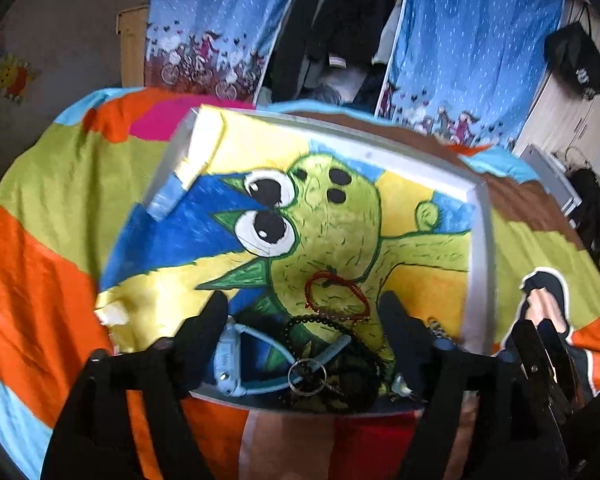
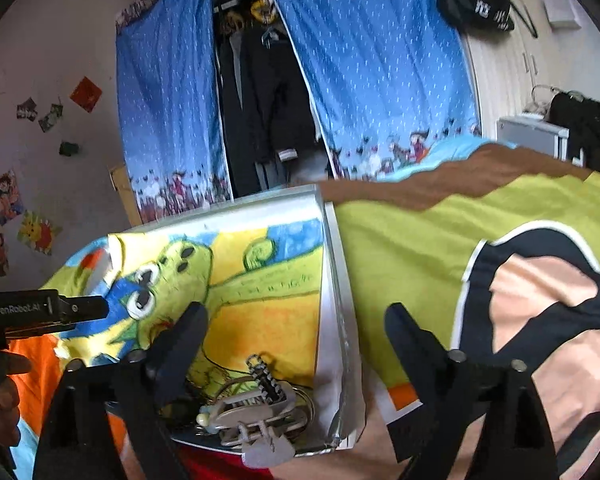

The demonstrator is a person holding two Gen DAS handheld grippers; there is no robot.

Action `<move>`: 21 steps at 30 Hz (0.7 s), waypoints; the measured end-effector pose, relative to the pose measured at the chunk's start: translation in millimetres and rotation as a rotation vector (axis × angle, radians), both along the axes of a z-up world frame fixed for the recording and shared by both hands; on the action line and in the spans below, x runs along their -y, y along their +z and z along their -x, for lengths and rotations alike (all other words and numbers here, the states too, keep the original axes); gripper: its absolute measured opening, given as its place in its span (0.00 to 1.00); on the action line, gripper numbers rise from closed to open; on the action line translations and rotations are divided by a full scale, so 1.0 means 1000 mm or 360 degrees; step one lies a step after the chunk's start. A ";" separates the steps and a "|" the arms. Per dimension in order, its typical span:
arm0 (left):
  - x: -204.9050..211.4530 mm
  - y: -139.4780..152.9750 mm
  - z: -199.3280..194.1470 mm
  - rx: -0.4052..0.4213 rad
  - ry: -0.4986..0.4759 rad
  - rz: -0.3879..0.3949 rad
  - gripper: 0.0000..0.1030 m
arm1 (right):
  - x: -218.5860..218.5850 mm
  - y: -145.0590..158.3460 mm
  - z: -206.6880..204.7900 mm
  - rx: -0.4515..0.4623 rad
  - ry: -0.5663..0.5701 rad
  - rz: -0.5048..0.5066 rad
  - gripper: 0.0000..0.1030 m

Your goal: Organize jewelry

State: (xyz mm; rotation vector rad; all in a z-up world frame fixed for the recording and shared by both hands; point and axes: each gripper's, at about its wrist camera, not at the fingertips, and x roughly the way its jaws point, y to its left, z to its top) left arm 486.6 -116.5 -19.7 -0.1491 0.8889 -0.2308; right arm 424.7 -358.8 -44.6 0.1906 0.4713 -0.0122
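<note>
A painted board [image 1: 478,264] with a green cartoon figure lies on the bed. At its near edge sits a heap of jewelry: a red cord bracelet [image 1: 336,292], a black bead bracelet [image 1: 320,322], a light blue watch [image 1: 232,356] and a metal key ring [image 1: 307,376]. My left gripper [image 1: 304,304] hovers open just above this heap, with nothing between its fingers. In the right wrist view a grey clip [image 2: 252,408] and a black-and-white chain [image 2: 264,376] lie in the board's near right corner [image 2: 340,360]. My right gripper [image 2: 296,310] stands open over that corner, holding nothing.
A bright patchwork bedspread [image 1: 40,200] surrounds the board. Blue curtains [image 1: 480,40] and dark hanging clothes [image 1: 340,20] stand behind the bed. A person's hand [image 2: 4,396] holds the left gripper's body [image 2: 48,308] at the left edge. Red fabric [image 1: 372,440] shows below the board.
</note>
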 end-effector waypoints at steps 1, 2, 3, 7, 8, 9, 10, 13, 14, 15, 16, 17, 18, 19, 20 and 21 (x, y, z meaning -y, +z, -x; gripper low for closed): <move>-0.002 0.006 0.004 0.0023 0.0010 0.0004 0.74 | -0.001 0.005 0.007 0.0034 -0.0001 0.0005 0.98; -0.004 0.013 0.010 0.0057 0.0018 0.0008 0.78 | -0.002 0.011 0.013 0.0065 -0.0003 0.0012 1.00; -0.006 0.020 0.018 0.0094 0.0025 0.0008 0.86 | -0.004 0.018 0.023 0.0109 -0.0007 0.0030 1.00; -0.017 0.047 0.060 0.0306 0.0055 0.0035 0.98 | -0.013 0.036 0.051 0.0212 -0.0025 0.0118 1.00; -0.019 0.054 0.069 0.0344 0.0059 0.0033 0.98 | -0.015 0.040 0.057 0.0233 -0.0029 0.0135 1.00; -0.020 0.058 0.078 0.0376 0.0063 0.0026 0.98 | -0.018 0.044 0.065 0.0259 -0.0037 0.0151 1.00; -0.020 0.063 0.087 0.0407 0.0065 0.0018 0.98 | -0.020 0.049 0.076 0.0294 -0.0045 0.0162 1.00; -0.024 0.076 0.122 0.0526 0.0051 -0.0011 0.98 | -0.026 0.059 0.108 0.0387 -0.0046 0.0155 1.00; -0.025 0.078 0.129 0.0549 0.0047 -0.0017 0.98 | -0.028 0.062 0.115 0.0404 -0.0044 0.0155 1.00; -0.027 0.081 0.141 0.0586 0.0040 -0.0023 0.98 | -0.030 0.064 0.124 0.0431 -0.0041 0.0161 1.00; -0.028 0.084 0.153 0.0617 0.0035 -0.0032 0.98 | -0.035 0.068 0.136 0.0467 -0.0039 0.0177 1.00; -0.030 0.084 0.160 0.0635 0.0031 -0.0039 0.98 | -0.037 0.069 0.142 0.0483 -0.0036 0.0185 1.00; -0.031 0.085 0.173 0.0669 0.0027 -0.0047 0.98 | -0.041 0.073 0.152 0.0513 -0.0030 0.0197 1.00; -0.035 0.085 0.183 0.0691 0.0029 -0.0054 0.98 | -0.044 0.074 0.159 0.0532 -0.0025 0.0201 1.00; -0.038 0.085 0.193 0.0708 0.0034 -0.0060 0.98 | -0.046 0.075 0.165 0.0547 -0.0018 0.0202 1.00; -0.040 0.085 0.201 0.0722 0.0037 -0.0061 0.98 | -0.049 0.075 0.176 0.0560 -0.0007 0.0199 1.00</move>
